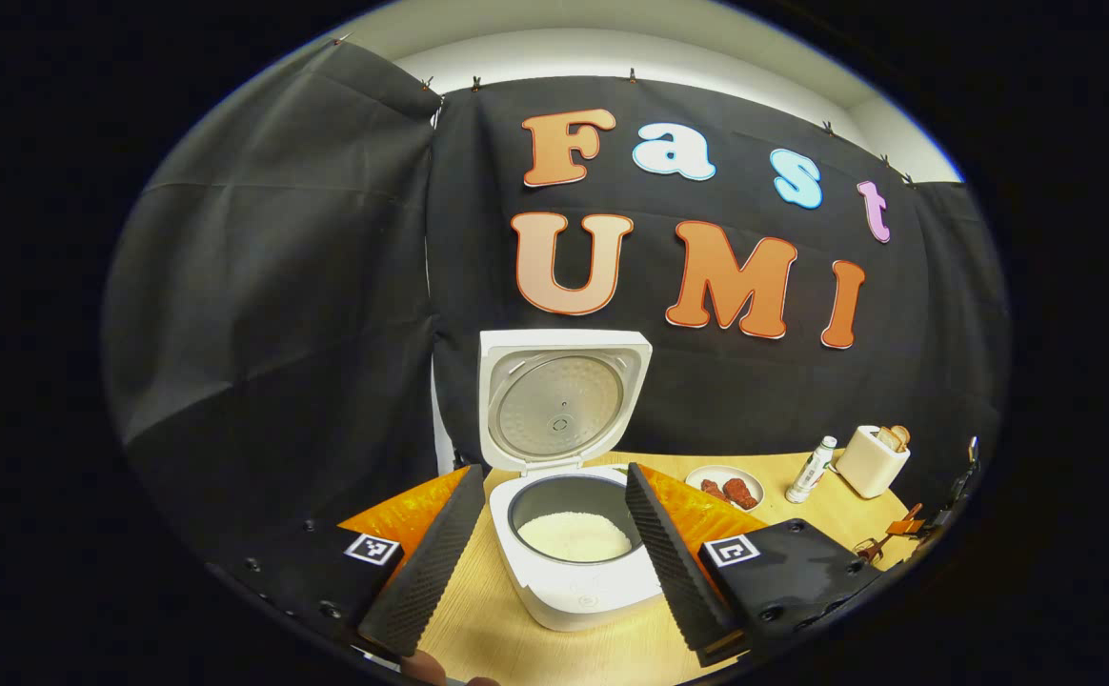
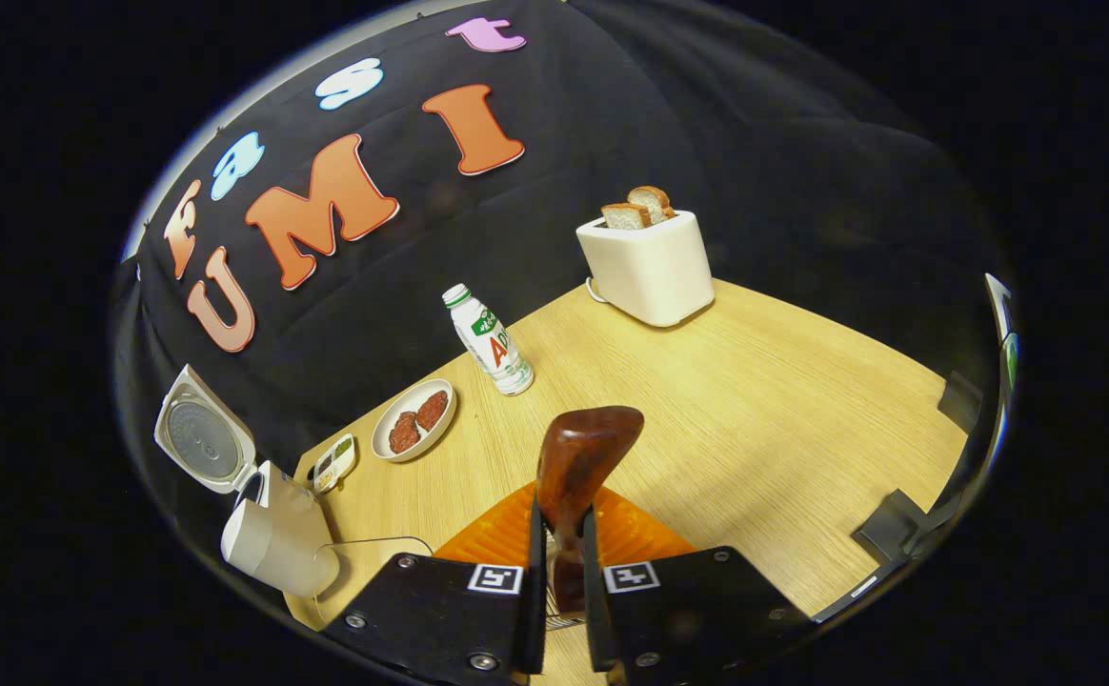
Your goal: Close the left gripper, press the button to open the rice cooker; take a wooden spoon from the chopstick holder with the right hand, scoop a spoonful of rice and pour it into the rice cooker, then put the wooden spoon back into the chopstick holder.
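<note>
Wooden spoon (image 2: 577,467) pinched between right gripper (image 2: 559,572) fingers, bowl ahead of tips, apparently empty. Left gripper (image 1: 550,562) fingers spread, rice cooker (image 1: 569,562) between them: lid up, rice inside. Pour probably done; spoon return left.

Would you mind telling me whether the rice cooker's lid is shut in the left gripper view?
No, the rice cooker stands with its lid raised upright, and white rice shows inside.
</note>
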